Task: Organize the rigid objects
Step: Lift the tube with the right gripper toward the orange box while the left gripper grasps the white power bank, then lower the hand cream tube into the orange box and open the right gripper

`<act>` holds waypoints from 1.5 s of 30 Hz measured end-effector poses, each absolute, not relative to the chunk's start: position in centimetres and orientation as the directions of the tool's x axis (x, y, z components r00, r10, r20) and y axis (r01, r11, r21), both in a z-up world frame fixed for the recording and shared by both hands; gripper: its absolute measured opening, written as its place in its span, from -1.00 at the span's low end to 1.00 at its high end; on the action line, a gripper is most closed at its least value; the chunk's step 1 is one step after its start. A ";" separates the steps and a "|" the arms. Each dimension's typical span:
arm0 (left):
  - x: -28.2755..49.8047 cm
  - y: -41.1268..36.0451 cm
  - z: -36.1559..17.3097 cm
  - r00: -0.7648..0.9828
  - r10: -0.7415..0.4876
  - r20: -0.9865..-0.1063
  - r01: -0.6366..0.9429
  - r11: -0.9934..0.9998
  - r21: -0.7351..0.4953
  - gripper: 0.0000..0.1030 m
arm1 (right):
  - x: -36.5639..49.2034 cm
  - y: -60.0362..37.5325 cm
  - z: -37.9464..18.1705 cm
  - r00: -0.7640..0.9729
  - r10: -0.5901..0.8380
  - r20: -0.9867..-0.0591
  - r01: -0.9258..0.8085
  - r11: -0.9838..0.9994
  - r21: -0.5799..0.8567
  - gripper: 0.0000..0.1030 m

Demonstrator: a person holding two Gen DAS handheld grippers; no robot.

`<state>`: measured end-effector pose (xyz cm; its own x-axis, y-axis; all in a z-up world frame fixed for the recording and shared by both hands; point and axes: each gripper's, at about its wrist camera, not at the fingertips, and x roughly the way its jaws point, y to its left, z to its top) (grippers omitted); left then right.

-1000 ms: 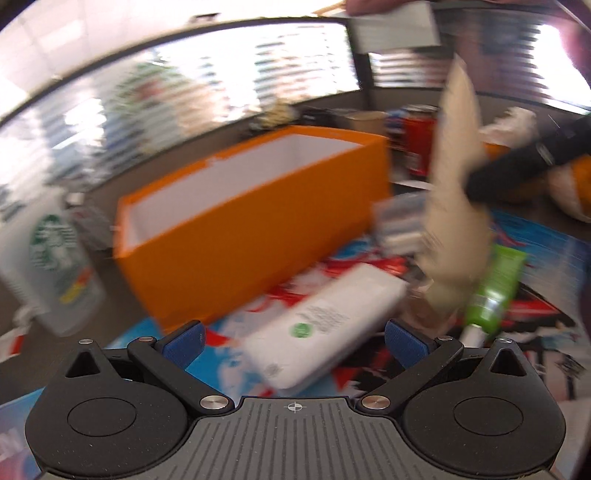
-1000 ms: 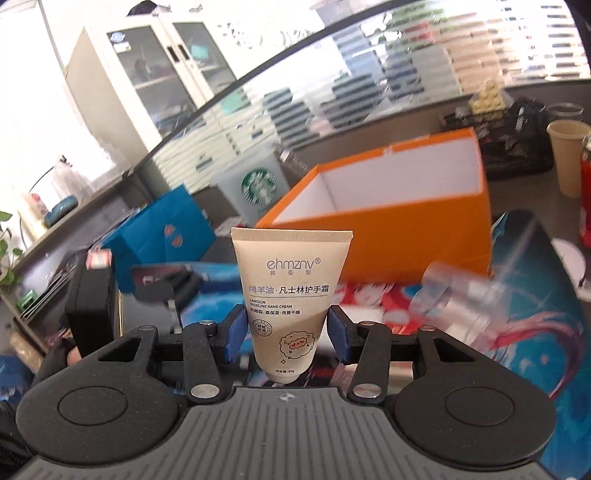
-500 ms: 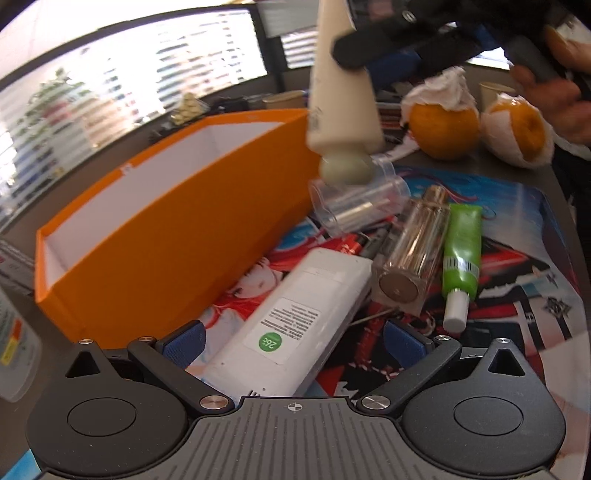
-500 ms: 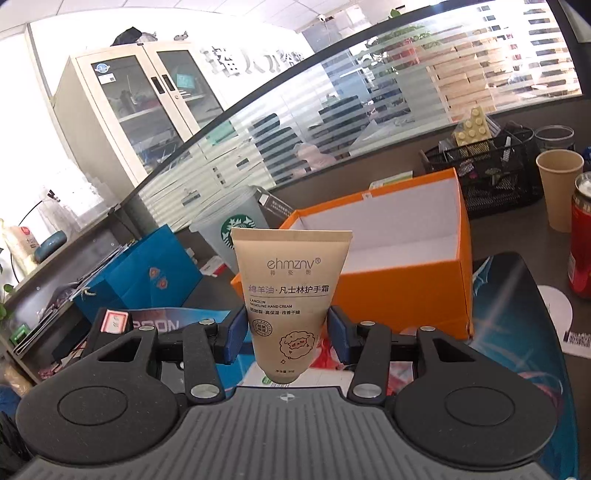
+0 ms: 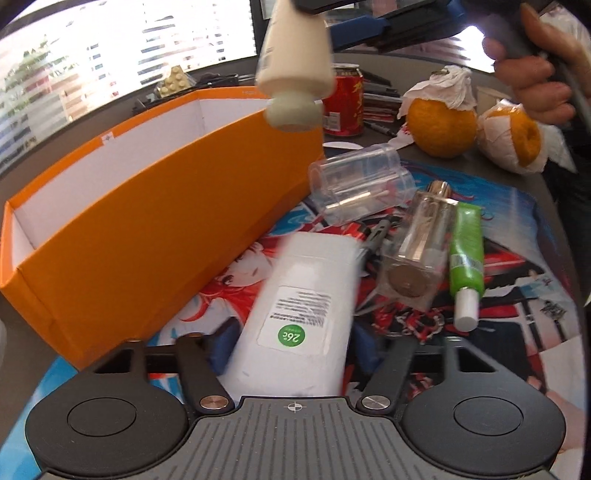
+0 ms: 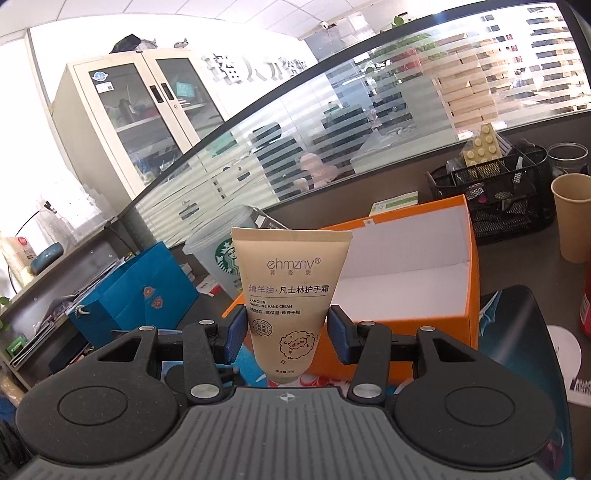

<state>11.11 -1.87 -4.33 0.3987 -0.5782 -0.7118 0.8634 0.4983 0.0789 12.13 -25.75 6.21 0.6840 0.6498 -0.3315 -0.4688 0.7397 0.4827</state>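
Note:
My right gripper point(image 6: 288, 334) is shut on a beige hand cream tube point(image 6: 290, 291), held upright in the air before the open orange box point(image 6: 410, 284). The tube point(image 5: 293, 66) and the right gripper point(image 5: 373, 26) hang above the box's right end point(image 5: 147, 206) in the left wrist view. My left gripper point(image 5: 291, 350) has its fingers closed against both sides of a white power bank point(image 5: 299, 314) lying on the printed mat. Beside it lie a clear plastic case point(image 5: 360, 184), a glass bottle point(image 5: 417, 247) and a green tube point(image 5: 466, 258).
Two oranges in tissue point(image 5: 441, 122) and a red can point(image 5: 341, 103) stand behind the mat point(image 5: 517, 314). A black mesh organizer point(image 6: 495, 192), a paper cup point(image 6: 572, 218), a Starbucks cup point(image 6: 221, 254) and a blue bag point(image 6: 140, 291) surround the box.
My left gripper moved forward and closed its fingers on the white power bank. My right gripper rose higher with the cream tube, nearer over the orange box.

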 end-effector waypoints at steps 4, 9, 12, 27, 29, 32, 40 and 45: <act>11.7 -1.7 -4.3 0.403 -0.586 -0.703 0.847 0.531 0.043 0.00 | 13.6 -25.7 6.2 0.684 0.646 -0.340 -0.459 0.743 0.487 -0.14; 11.9 -1.2 -4.1 0.410 -0.586 -0.699 0.832 0.554 0.024 0.00 | 14.5 -25.5 6.6 0.686 0.645 -0.337 -0.462 0.744 0.483 -0.14; 11.8 -0.7 -3.6 0.421 -0.593 -0.687 0.826 0.564 0.018 0.00 | 15.2 -25.3 7.1 0.688 0.640 -0.342 -0.467 0.752 0.466 -0.14; 10.7 0.7 -1.4 0.462 -0.599 -0.654 0.791 0.612 -0.001 0.00 | 25.3 -21.7 6.4 0.629 0.489 -0.605 -0.441 0.865 0.240 -0.14; 10.2 1.0 -0.9 0.471 -0.601 -0.645 0.787 0.617 0.000 0.00 | 26.4 -21.1 5.7 0.599 0.463 -0.653 -0.443 0.871 0.211 -0.14; 9.6 1.4 -0.2 0.485 -0.601 -0.635 0.782 0.624 0.006 0.00 | 27.5 -20.6 5.0 0.544 0.433 -0.719 -0.456 0.872 0.180 -0.14; 7.9 1.8 1.7 0.506 -0.620 -0.600 0.785 0.620 0.021 0.00 | 30.4 -20.6 4.2 0.324 0.375 -0.869 -0.474 0.859 0.193 -0.14; 7.5 2.2 2.5 0.510 -0.627 -0.589 0.776 0.631 -0.001 0.00 | 32.5 -20.0 2.4 0.244 0.375 -0.894 -0.434 0.867 0.245 -0.14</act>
